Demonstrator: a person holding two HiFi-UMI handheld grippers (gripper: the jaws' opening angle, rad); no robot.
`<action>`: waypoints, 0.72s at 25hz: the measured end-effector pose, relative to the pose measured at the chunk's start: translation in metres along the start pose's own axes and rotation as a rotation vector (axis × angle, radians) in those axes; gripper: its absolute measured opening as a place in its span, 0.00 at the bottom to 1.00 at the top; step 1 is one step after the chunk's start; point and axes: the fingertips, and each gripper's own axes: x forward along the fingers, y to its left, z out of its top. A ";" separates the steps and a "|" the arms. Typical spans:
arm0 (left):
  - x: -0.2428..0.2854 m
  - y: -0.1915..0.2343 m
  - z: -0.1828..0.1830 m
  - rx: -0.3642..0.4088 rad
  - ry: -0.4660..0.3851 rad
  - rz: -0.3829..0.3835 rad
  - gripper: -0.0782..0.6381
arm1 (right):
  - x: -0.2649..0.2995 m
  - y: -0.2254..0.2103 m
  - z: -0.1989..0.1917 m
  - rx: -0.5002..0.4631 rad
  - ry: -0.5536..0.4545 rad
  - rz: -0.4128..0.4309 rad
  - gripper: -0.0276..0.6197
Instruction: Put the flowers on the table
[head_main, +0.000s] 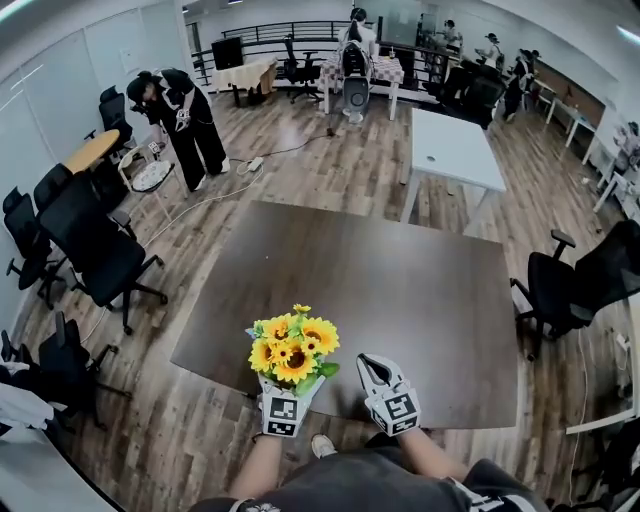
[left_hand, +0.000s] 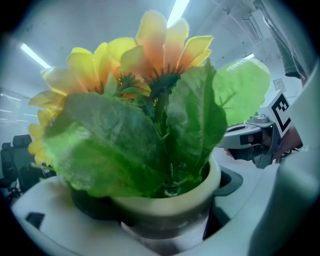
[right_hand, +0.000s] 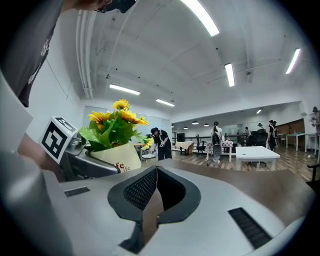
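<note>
one pot of sunflowers (head_main: 293, 352), two grippers – left gripper (head_main: 288, 388), right gripper (head_main: 374, 368) – and one dark bench (head_main: 400, 280). beyond: one white table (head_main: 455, 150), one person in black (head_main: 180, 120) at left, at least three more people (head_main: 355, 30) far back; the black chairs (head_main: 100, 255) overlap too much to count.

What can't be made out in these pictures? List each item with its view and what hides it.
1. Left gripper view: the pot below its rim, hidden by the jaws around it and cut off by the bottom edge.
2. Head view: whether the pot touches the table; the flowers and left gripper cover it.
3. Right gripper view: the pot's print, mostly behind the left gripper.
</note>
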 end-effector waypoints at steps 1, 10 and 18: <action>0.007 -0.004 0.001 0.002 -0.002 -0.019 0.88 | -0.003 -0.006 -0.003 0.002 0.009 -0.016 0.08; 0.068 -0.031 0.002 0.017 0.002 -0.119 0.88 | -0.005 -0.065 -0.030 0.004 0.067 -0.102 0.08; 0.120 -0.051 -0.017 0.012 0.048 -0.165 0.88 | 0.001 -0.110 -0.048 -0.014 0.113 -0.116 0.08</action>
